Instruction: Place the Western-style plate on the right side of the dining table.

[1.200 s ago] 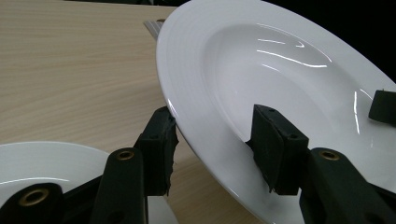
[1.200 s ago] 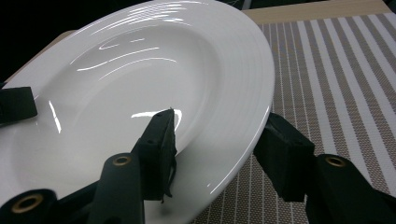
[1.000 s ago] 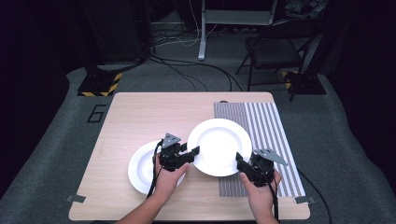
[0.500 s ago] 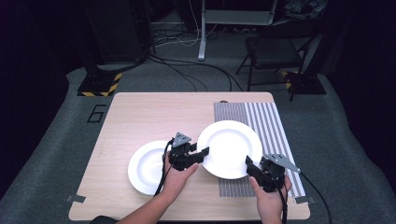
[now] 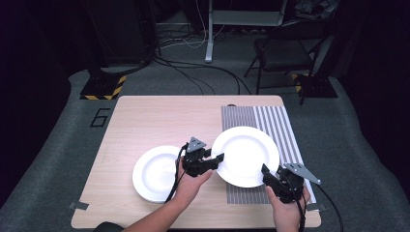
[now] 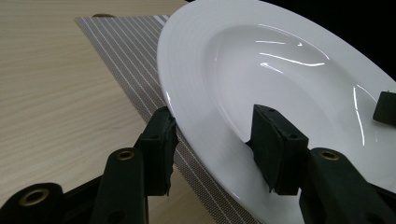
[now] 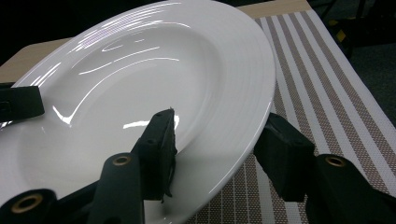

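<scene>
A large white plate (image 5: 245, 154) hangs tilted over the striped placemat (image 5: 273, 121), held by its rim from two sides. My left gripper (image 5: 216, 159) is shut on the plate's left rim; in the left gripper view one jaw sits under the rim and the other on the plate (image 6: 280, 70), around the left gripper (image 6: 215, 126). My right gripper (image 5: 267, 174) is shut on the near right rim; in the right gripper view the right gripper (image 7: 217, 135) straddles the plate (image 7: 140, 84) edge. A second white plate (image 5: 155, 173) lies on the table to the left.
The wooden table (image 5: 159, 121) is bare at the back and left. The placemat (image 7: 317, 70) covers its right part, and its striped edge (image 6: 126, 42) runs under the held plate. A chair (image 5: 285, 53) and floor cables lie beyond the table.
Both grippers have carried the large plate to the right, from partly over the second plate to above the placemat. The second plate has stayed in place.
</scene>
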`<control>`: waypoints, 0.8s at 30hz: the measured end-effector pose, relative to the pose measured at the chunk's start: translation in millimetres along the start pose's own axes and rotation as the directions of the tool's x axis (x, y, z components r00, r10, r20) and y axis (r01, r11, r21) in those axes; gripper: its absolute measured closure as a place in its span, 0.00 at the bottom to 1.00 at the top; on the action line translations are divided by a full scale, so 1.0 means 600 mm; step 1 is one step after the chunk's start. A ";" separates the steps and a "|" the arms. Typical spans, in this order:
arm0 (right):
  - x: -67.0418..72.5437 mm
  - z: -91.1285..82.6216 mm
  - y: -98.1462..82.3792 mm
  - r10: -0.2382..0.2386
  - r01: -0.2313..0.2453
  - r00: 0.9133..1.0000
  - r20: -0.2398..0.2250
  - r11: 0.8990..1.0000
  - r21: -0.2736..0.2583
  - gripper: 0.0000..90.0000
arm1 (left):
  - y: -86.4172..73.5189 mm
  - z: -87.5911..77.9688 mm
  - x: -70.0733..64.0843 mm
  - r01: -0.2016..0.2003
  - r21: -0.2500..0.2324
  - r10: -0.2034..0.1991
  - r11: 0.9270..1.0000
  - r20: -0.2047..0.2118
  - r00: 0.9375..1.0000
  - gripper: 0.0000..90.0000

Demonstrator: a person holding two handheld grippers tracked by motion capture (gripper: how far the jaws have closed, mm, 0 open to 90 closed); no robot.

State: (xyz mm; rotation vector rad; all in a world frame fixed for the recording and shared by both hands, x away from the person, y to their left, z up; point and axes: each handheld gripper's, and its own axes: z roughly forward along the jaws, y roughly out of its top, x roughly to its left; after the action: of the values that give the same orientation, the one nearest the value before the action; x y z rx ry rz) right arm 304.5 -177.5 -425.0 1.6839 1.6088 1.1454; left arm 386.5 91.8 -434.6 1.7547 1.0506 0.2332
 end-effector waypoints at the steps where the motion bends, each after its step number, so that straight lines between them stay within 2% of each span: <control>1: -0.002 -0.001 0.000 0.001 -0.001 1.000 0.000 1.000 0.000 0.53 | 0.000 0.001 -0.001 0.003 0.000 -0.003 1.000 0.000 1.000 0.57; 24: -0.027 -0.014 -0.005 0.021 -0.021 1.000 0.021 1.000 -0.007 0.53 | 0.004 0.025 -0.020 -0.016 0.012 0.015 1.000 0.017 1.000 0.57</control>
State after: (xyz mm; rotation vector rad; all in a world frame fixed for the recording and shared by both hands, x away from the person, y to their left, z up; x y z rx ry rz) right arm 297.1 -194.1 -426.9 1.7063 1.5762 1.1389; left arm 389.5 72.8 -435.6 1.7730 1.0284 0.2221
